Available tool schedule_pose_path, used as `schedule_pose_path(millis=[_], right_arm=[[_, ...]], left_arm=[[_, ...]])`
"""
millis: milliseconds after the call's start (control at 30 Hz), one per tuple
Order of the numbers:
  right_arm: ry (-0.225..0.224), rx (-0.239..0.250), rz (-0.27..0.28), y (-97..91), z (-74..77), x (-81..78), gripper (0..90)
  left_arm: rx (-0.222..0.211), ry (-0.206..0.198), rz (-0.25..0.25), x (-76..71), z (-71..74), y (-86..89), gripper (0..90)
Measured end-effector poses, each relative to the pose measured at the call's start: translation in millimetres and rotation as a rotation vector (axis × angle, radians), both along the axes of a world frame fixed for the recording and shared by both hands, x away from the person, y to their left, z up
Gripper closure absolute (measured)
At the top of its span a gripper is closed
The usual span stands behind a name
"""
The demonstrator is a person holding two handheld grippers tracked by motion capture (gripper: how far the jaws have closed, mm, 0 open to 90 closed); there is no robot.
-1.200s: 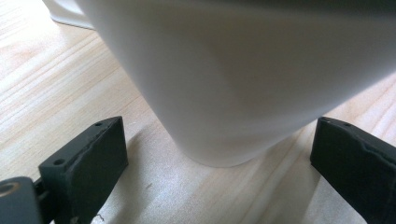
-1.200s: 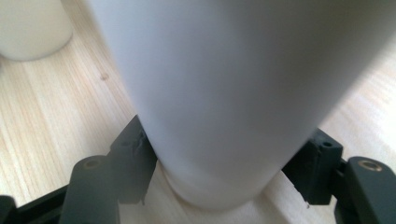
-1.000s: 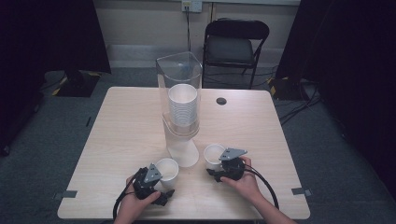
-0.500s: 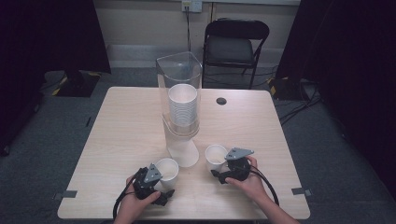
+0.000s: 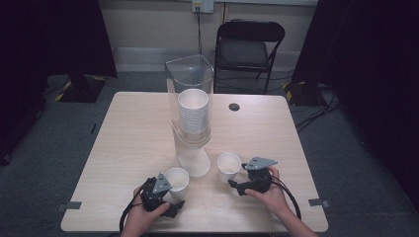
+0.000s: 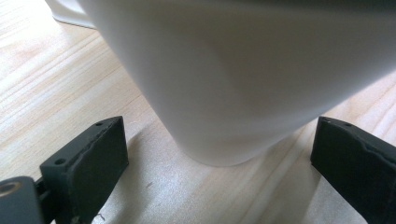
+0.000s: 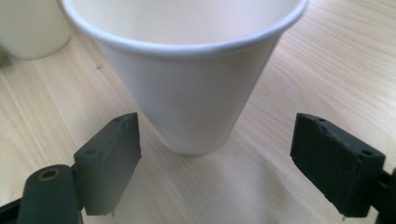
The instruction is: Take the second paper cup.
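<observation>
Right gripper view: right gripper released, jaws just opened, clear of the white cup standing upright on the table between and just ahead of them. Left gripper likewise spread, second cup between its jaws, untouched. Clear cup dispenser stands beyond both.
</observation>
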State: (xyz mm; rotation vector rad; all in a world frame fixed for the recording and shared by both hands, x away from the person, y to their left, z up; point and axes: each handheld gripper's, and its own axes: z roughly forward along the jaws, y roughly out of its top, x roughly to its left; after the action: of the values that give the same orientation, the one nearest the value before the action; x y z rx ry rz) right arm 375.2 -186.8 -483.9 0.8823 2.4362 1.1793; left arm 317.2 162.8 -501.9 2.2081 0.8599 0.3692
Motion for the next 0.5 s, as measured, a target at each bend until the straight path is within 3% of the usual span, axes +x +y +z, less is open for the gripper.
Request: schedule_pose_path(millis=[500], right_arm=[[0.001,0.023,-0.012,-32.9,8.7,-12.3,16.9]], left_arm=[[-0.002,0.002,-0.002,0.2,-0.1,-0.1,3.1]])
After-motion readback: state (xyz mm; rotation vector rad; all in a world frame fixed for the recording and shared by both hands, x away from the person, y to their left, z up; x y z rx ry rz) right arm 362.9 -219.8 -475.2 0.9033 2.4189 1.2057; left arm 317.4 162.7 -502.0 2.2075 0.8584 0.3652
